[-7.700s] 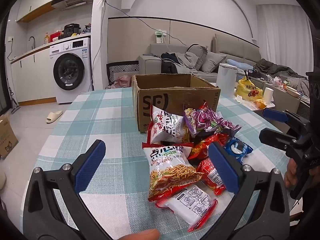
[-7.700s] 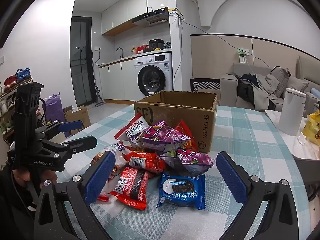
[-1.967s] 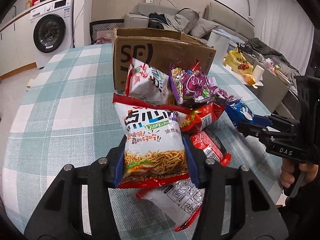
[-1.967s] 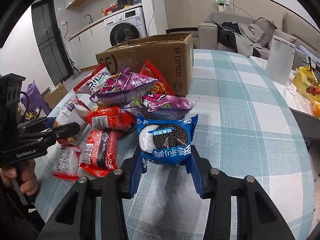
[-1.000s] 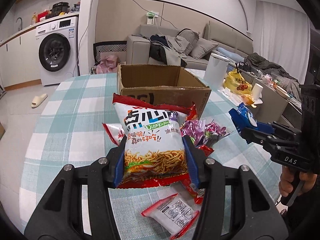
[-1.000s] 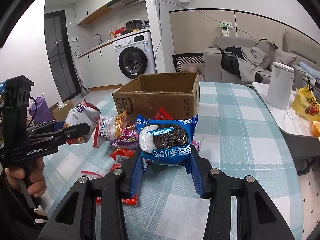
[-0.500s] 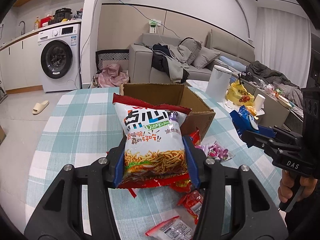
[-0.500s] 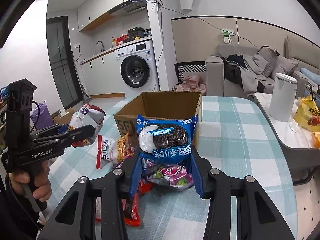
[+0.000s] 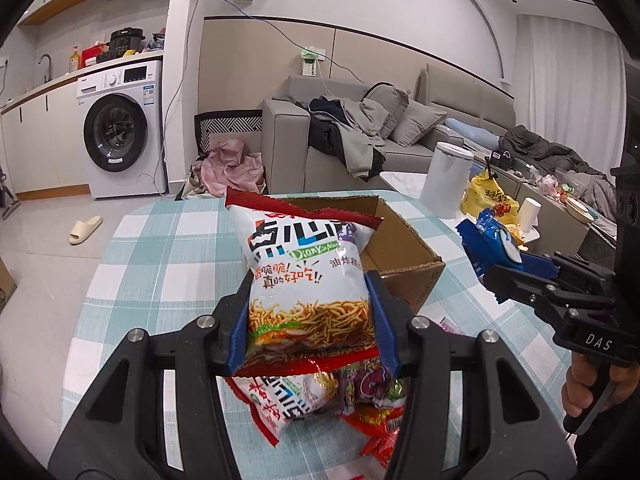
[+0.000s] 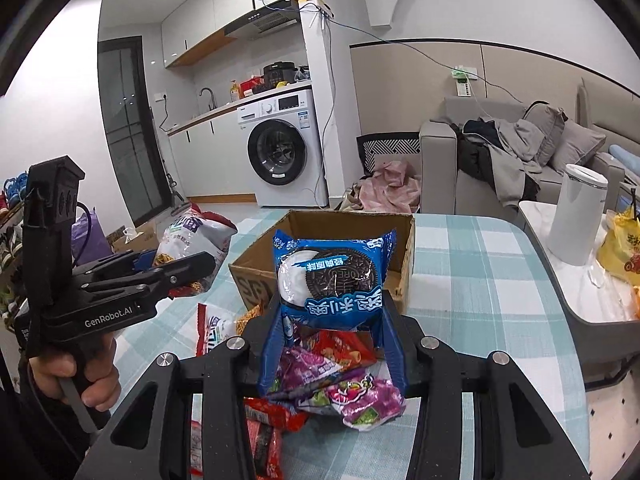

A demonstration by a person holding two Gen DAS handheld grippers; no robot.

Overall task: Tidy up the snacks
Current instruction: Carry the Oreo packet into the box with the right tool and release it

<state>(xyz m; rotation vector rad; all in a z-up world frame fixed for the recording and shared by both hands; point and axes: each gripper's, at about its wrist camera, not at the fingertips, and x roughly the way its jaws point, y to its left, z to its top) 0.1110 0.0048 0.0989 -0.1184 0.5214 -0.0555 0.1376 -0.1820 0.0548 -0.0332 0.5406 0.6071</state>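
- Left gripper [image 9: 312,320]: blue pads clamped on a white and red noodle-snack bag [image 9: 306,276]; bag held upright in the air, before the open brown cardboard box [image 9: 400,248]
- Right gripper [image 10: 332,344]: clamped on a blue cookie packet [image 10: 330,278]; held above the loose snack packets [image 10: 336,380]; box just behind
- Box stands on the teal checked tablecloth [image 9: 160,264]

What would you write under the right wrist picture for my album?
Right tool holds a blue cookie pack above the snack pile, facing the open cardboard box.
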